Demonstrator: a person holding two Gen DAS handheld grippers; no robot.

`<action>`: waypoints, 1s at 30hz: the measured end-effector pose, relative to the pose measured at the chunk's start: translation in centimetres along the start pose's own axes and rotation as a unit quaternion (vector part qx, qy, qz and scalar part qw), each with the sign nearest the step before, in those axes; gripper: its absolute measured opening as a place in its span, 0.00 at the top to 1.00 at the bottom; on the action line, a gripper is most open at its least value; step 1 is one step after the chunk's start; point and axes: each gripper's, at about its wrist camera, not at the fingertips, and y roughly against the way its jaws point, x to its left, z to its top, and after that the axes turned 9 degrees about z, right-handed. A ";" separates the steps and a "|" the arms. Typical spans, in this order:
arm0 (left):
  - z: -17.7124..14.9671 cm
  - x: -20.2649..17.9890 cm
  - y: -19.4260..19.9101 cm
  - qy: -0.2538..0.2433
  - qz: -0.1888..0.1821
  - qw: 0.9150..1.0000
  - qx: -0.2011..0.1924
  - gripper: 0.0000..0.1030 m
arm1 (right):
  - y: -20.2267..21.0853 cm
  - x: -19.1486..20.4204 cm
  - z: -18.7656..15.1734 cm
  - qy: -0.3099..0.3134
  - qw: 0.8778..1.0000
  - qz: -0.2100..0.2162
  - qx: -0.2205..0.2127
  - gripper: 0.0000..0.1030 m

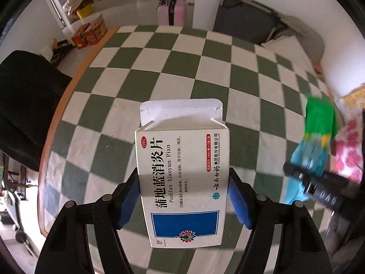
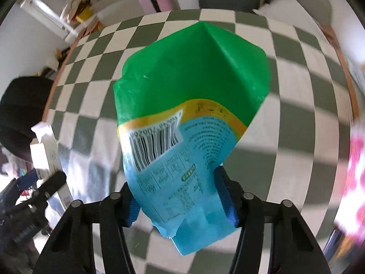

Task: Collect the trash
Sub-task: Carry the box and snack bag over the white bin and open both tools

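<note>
Both pieces are already picked up above the checkered tabletop [image 1: 182, 73]: the left tongs [image 1: 183, 196] are clamped on the opened medicine box [image 1: 182, 171], the right tongs [image 2: 180, 198] on the green-and-blue snack bag [image 2: 189, 105], leaving only disposal, with no bin in view.

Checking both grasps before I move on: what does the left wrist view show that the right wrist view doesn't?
Only the left wrist view shows the printed face of the medicine box, top flap open, clamped between the left tongs. Only the right wrist view shows the barcode side of the green and blue snack bag, pinched in the right tongs. Both show the checkered tablecloth, and each catches the other's item at its edge.
</note>
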 end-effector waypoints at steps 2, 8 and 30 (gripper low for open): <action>-0.5 0.6 1.3 -0.004 -0.013 1.000 -0.013 0.33 | 0.8 1.4 -3.2 -0.022 1.000 0.020 -0.010 0.56; -8.6 8.1 5.2 -0.040 -0.053 0.996 -0.053 0.33 | 4.0 8.4 -14.2 -0.042 0.997 0.036 -0.058 0.67; -35.6 20.1 -11.1 -0.057 -0.106 0.973 0.195 0.32 | -9.1 18.8 -53.8 -0.229 0.967 0.108 0.038 0.68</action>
